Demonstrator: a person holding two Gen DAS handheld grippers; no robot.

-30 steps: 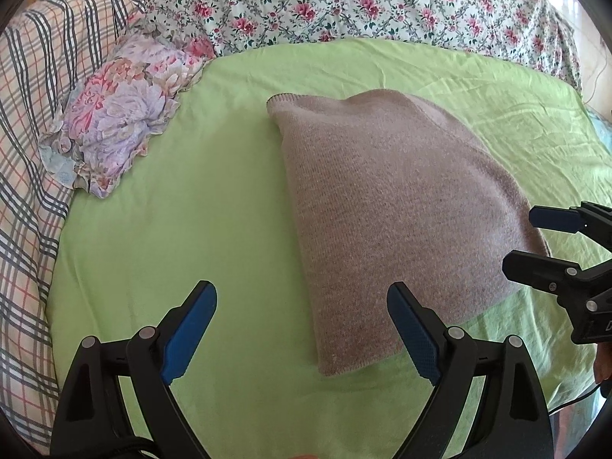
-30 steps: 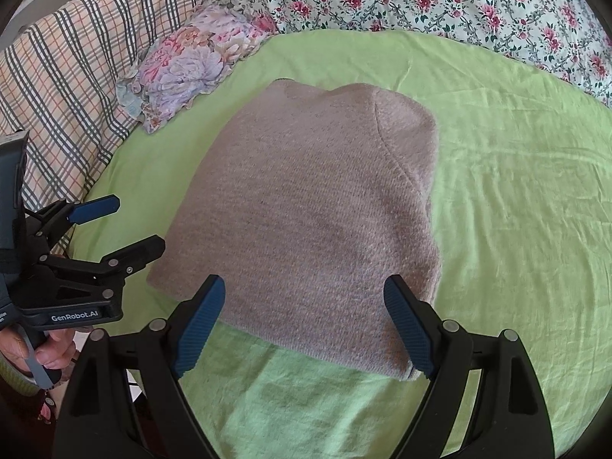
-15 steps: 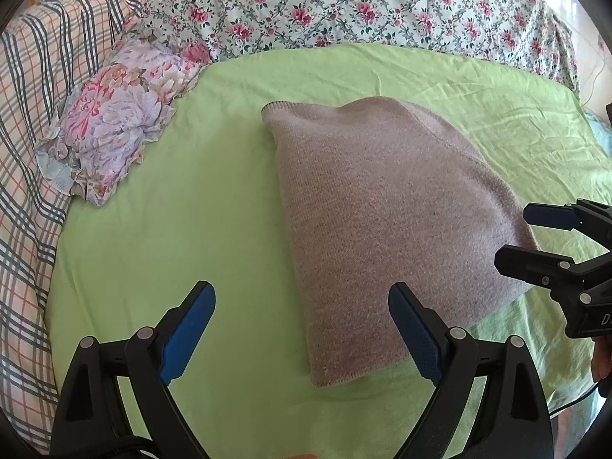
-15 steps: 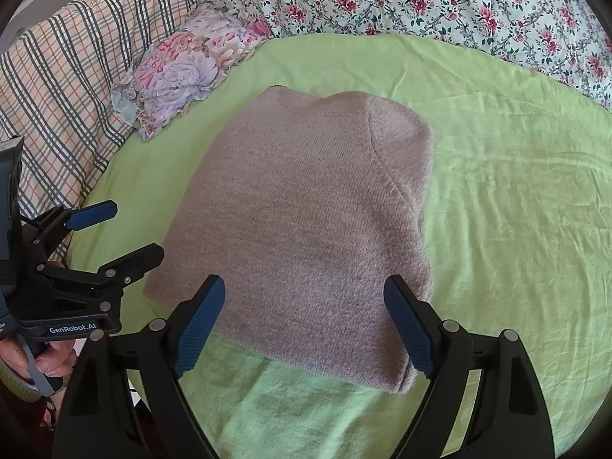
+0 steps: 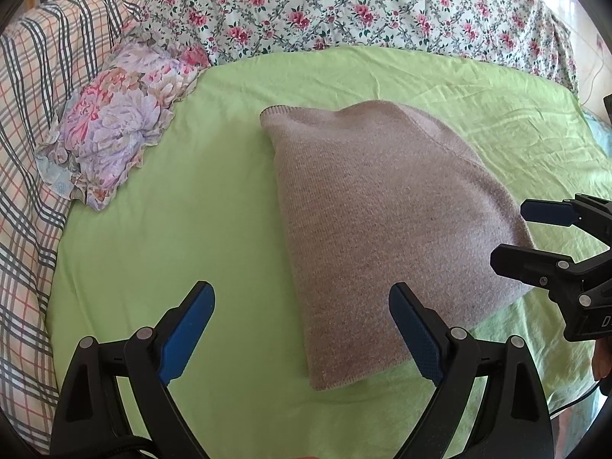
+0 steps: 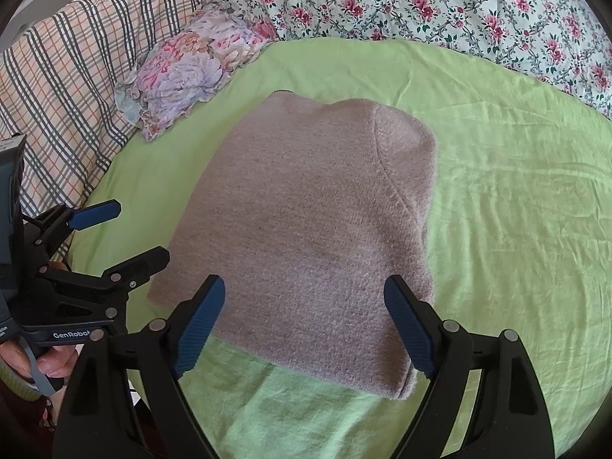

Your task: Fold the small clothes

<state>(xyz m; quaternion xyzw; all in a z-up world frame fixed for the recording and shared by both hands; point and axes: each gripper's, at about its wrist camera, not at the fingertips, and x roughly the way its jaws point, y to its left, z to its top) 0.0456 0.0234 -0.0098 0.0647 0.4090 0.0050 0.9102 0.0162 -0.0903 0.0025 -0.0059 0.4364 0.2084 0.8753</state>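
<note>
Sweater [image 6: 306, 237] looks soft and floppy, so pinch its near hem, just ahead of both wide-open, empty claws: left claw [image 5: 302, 329], right claw [image 6: 304, 325].

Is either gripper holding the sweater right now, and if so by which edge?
Nothing is held. The left gripper and right gripper both hang open above the folded sweater.

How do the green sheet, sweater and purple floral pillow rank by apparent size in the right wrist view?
1. Green sheet
2. Sweater
3. Purple floral pillow, which lies farther back, so its true size is unsure.
</note>
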